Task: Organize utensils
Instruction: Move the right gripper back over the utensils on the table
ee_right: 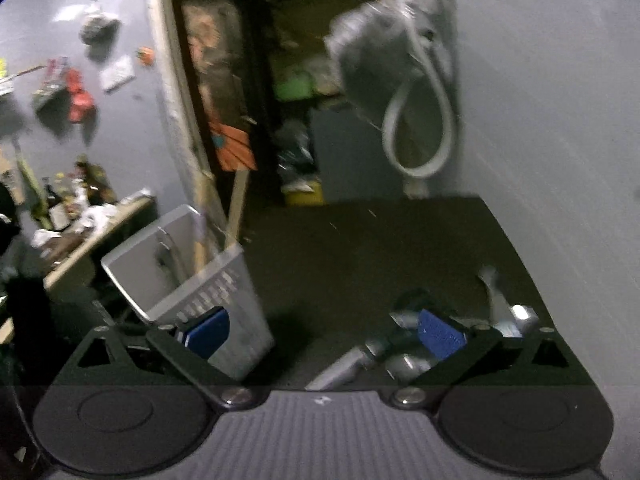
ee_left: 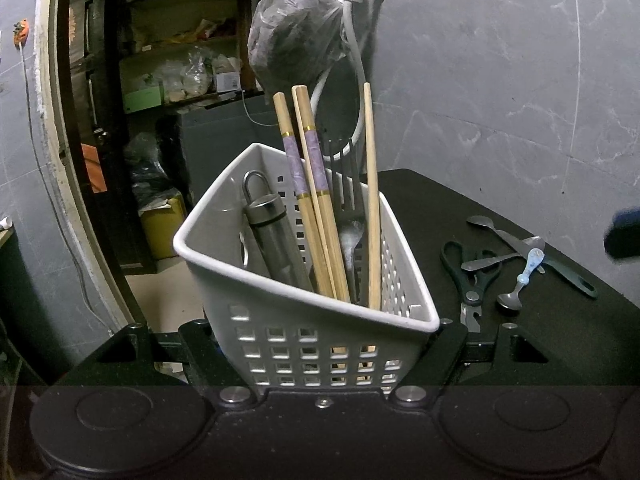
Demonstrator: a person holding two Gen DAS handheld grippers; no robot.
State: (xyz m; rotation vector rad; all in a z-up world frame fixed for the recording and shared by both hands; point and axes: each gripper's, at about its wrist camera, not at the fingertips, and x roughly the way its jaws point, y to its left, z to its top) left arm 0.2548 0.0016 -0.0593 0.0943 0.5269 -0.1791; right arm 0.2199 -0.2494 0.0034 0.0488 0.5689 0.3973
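Note:
My left gripper (ee_left: 320,344) is shut on the white perforated utensil basket (ee_left: 304,332), its fingers pressed against both sides. The basket holds wooden chopsticks (ee_left: 320,220), a grey tube with a loop (ee_left: 272,236) and a black fork-like utensil (ee_left: 346,184). On the black table (ee_left: 500,200) to the right lie green-handled scissors (ee_left: 472,276), several metal spoons (ee_left: 504,236) and a blue-handled spoon (ee_left: 524,276). My right gripper (ee_right: 324,332) is open and empty above the table; the view is blurred. The basket (ee_right: 224,304) is at its left, and metal utensils (ee_right: 400,356) lie below its right finger.
A grey marbled wall (ee_left: 520,80) stands behind the table. A tap with a looped hose (ee_left: 356,80) and a plastic bag (ee_left: 296,36) hang behind the basket. A dark doorway with cluttered shelves (ee_left: 168,80) is at the left. A cluttered side table (ee_right: 80,232) stands far left.

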